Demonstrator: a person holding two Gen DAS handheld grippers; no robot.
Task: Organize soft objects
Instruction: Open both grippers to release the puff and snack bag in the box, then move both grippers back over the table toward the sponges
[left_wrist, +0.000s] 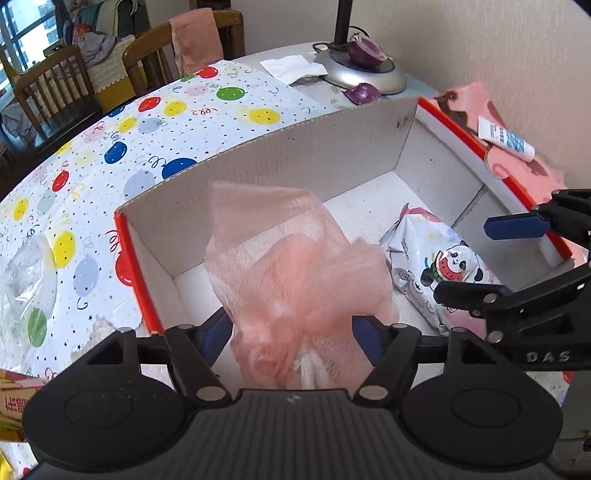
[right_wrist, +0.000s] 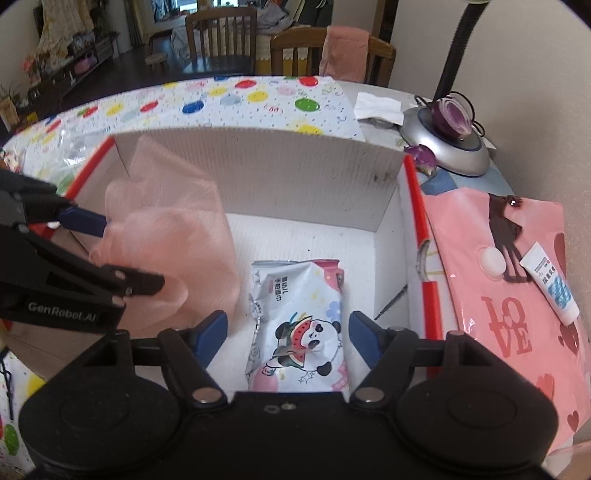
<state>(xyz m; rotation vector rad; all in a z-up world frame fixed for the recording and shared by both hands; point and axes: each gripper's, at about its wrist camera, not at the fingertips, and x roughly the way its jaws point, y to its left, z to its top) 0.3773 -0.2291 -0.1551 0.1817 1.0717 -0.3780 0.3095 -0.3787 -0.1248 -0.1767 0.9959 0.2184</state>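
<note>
Box (right_wrist: 314, 177) is collecting the softs: I'm holding left gripper (left_wrist: 291, 336) apart around the pink mesh pouf (left_wrist: 295, 273), right gripper (right_wrist: 288, 332) apart over the wipes pack (right_wrist: 299, 325) lying inside.

Right gripper (right_wrist: 288, 334) open over panda wipes pack (right_wrist: 299, 325) in box (right_wrist: 258, 173); pink mesh pouf (right_wrist: 166, 236) left — between left gripper (right_wrist: 122, 254) fingers.

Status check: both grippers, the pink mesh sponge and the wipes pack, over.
Left gripper open, pink mesh sponge loose between fingers, over box. Right gripper open above wipes pack on box floor. Nothing blocking.
</note>
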